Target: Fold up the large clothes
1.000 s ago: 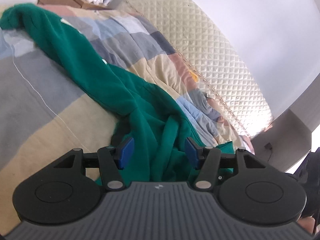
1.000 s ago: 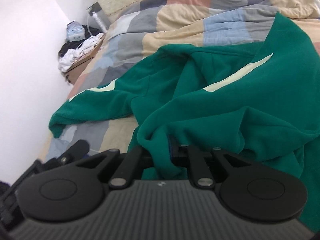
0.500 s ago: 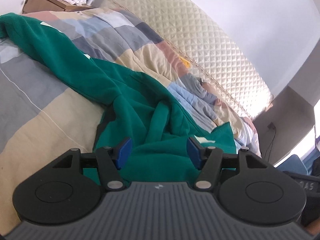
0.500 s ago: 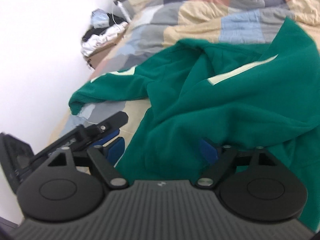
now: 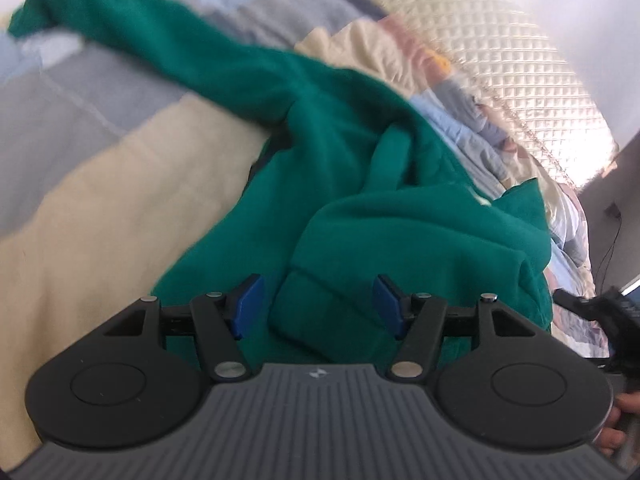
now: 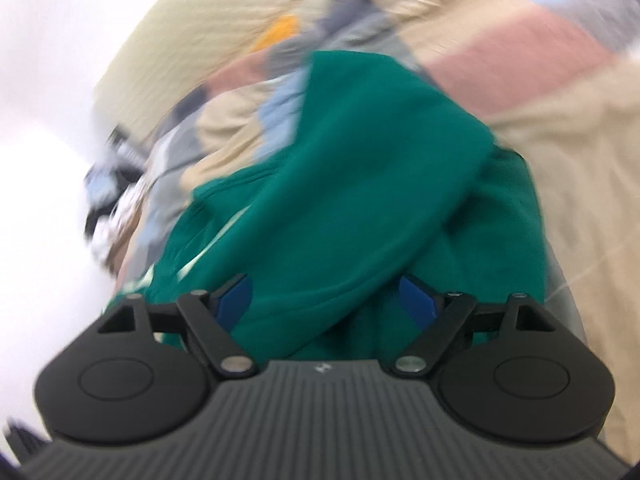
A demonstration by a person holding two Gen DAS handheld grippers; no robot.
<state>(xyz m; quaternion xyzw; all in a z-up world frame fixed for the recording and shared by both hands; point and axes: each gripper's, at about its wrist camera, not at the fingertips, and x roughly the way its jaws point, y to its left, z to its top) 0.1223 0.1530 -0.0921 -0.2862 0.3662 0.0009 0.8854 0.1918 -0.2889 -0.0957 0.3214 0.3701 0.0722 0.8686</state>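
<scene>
The crumpled dark green fleece garment [image 5: 360, 208] lies on a bed covered by a patchwork quilt of beige, grey, pale blue and pink squares [image 5: 92, 184]; in the left wrist view one long sleeve runs away to the far left, while the thick bunched part lies near, in the middle and to the right; behind the bed, at the far right, stands a cream quilted headboard with a diamond pattern [image 5: 520, 64]. The left gripper [image 5: 316, 306] hangs just over the near folds of the garment; its jaws stand moderately wide, the blue pads [image 5: 248, 304] are apart from the cloth and press on nothing, though a thick folded edge lies below the gap between them. At the right edge of this view a part of a hand [image 5: 616, 420] shows on a black handle.

The right wrist view is strongly blurred; the right gripper [image 6: 326, 300] is over the same green garment [image 6: 360, 184], whose wide fold runs from the far middle toward the near left; its jaws are wide and closing a little, cloth is seen between the blue pads [image 6: 234, 300], but they do not pinch it; the quilt [image 6: 580, 160] fills the right side.
</scene>
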